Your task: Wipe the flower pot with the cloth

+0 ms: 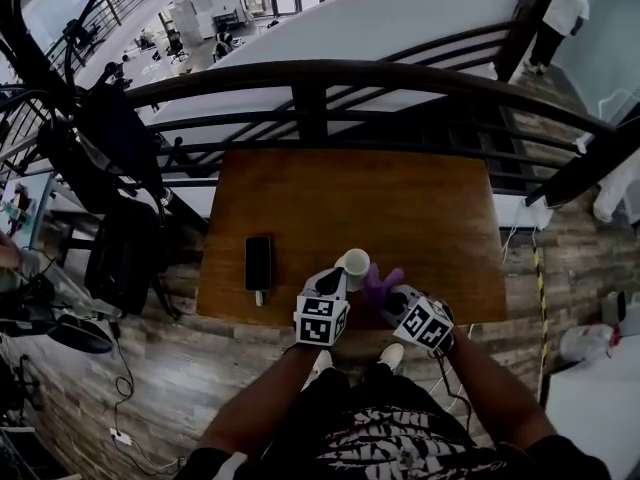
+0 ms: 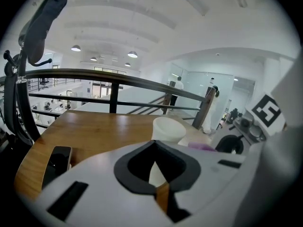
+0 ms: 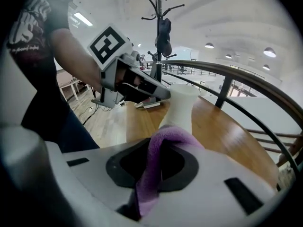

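A small white flower pot [image 1: 354, 264] stands near the front edge of the wooden table [image 1: 400, 203]. My left gripper [image 1: 337, 279] comes at it from the near left and is shut on the pot's near side. In the left gripper view the pot [image 2: 168, 129] rises just beyond the jaws. My right gripper [image 1: 386, 294] sits close to the right of the pot, shut on a purple cloth [image 1: 381, 282]. In the right gripper view the cloth [image 3: 158, 155] bulges out of the jaws right in front of the pot [image 3: 182, 105]. The left gripper [image 3: 161, 94] reaches the rim there.
A black phone [image 1: 258, 263] lies on the table left of the pot. A dark railing [image 1: 310, 78] runs along the table's far side, with a drop behind it. A coat stand and bags [image 1: 110, 148] are to the left. A person [image 1: 560, 8] stands far back right.
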